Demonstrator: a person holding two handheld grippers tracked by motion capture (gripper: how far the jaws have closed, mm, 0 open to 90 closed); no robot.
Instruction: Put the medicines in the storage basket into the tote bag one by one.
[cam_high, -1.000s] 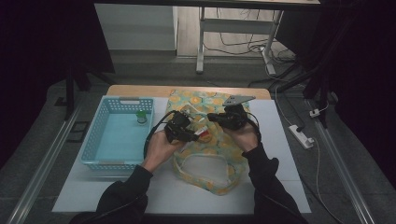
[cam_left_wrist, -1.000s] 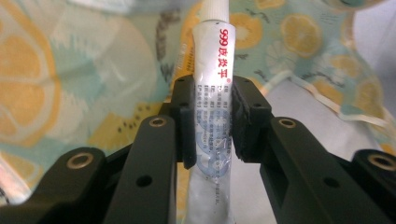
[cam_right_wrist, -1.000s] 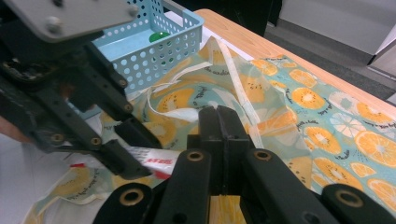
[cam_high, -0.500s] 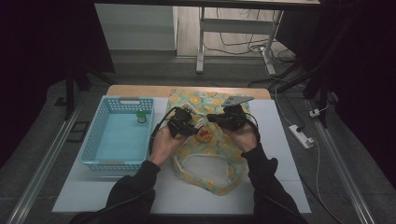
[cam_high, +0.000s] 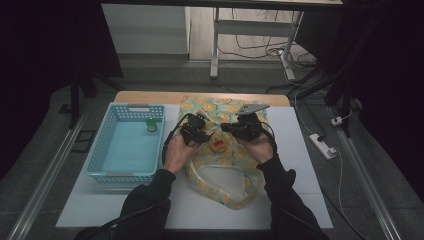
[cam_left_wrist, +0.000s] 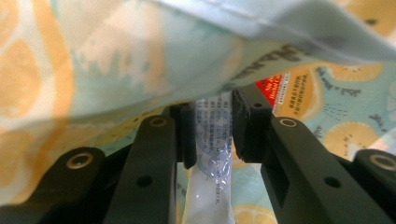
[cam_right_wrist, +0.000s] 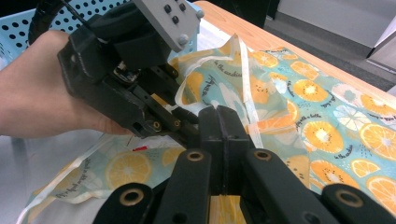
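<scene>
So the orange-print bag (cam_high: 220, 165) is lying flat in the middle of the bench (cam_high: 300, 200), mouth toward the person. It's thin, floppy, crinkly stuff that weighs next to nothing, so it'll sag and slide rather than hold a shape. The right claw (cam_right_wrist: 218, 122) is clamped tight on the bag's upper edge. The left claw (cam_left_wrist: 212, 135) sits narrow around a clear plastic strip (cam_left_wrist: 210, 154) under the raised layer, though I can't tell if the pads actually bite. I'd grab it at the hem, since the slick middle would probably slip.
</scene>
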